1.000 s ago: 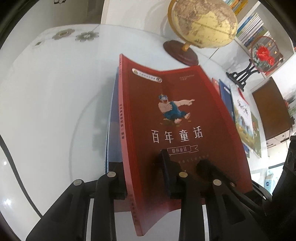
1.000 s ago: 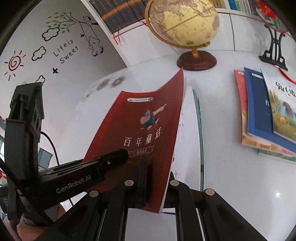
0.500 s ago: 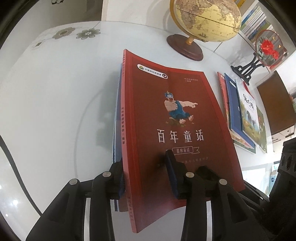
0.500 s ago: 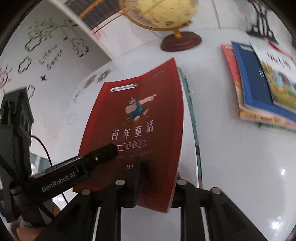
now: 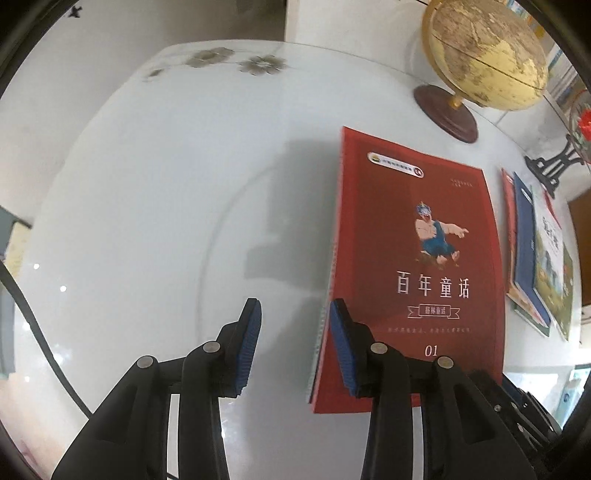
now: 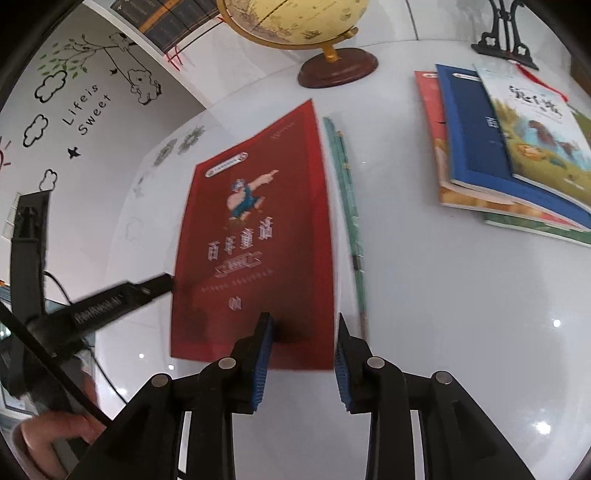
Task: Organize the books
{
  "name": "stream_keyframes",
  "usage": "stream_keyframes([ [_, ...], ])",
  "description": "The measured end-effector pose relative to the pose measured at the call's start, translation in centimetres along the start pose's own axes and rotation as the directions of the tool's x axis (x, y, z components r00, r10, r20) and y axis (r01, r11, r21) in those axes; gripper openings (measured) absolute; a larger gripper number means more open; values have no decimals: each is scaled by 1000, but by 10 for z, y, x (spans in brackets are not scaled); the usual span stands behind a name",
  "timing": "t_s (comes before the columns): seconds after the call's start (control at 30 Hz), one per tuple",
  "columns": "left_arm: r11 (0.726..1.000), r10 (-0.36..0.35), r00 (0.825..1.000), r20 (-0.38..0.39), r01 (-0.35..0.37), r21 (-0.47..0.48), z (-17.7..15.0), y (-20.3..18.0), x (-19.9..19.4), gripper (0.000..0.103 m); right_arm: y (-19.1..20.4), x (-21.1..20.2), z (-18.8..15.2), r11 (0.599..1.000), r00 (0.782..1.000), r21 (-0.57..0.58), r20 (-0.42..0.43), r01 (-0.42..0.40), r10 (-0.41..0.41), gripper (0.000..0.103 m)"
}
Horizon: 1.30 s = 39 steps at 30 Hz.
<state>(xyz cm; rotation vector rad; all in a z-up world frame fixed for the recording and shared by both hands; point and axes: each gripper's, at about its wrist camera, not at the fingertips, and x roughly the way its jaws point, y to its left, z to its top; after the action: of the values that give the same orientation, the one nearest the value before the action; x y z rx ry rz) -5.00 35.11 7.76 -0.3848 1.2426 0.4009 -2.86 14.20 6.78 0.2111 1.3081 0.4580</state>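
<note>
The left gripper point(image 5: 293, 343) stands spread over bare table point(image 5: 155, 206), gripping nothing; the red storybook point(image 5: 417, 266) lies flat just right of it; the right gripper point(image 6: 303, 362) is opening over that book's near edge point(image 6: 258, 236); a book stack point(image 6: 513, 147) lies farther right, a globe point(image 6: 299, 22) beyond.

Each tool point(image 5: 293, 345) point(image 6: 303, 363) has black plastic arms, silver rivets, ribbed blue pads; a white marking, blurred, perhaps lettering, on one side

Bare table point(image 5: 155, 206) left of red book point(image 5: 417, 258); globe point(image 5: 484, 55) behind.
</note>
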Motion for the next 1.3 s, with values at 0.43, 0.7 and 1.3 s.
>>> stream_keyframes([
  [0.43,996,-38,992,121,28,81,-22,-102,-38,36,-71,-56,8,999,994,16,92,50,-52,41],
  [0.7,985,-95,979,180,67,159,-34,-196,-54,36,-148,-102,25,992,984,117,168,35,-55,44],
  [1.3,957,-182,921,344,86,276,-70,-350,-85,36,-249,-211,33,991,883,-110,469,77,-17,54],
])
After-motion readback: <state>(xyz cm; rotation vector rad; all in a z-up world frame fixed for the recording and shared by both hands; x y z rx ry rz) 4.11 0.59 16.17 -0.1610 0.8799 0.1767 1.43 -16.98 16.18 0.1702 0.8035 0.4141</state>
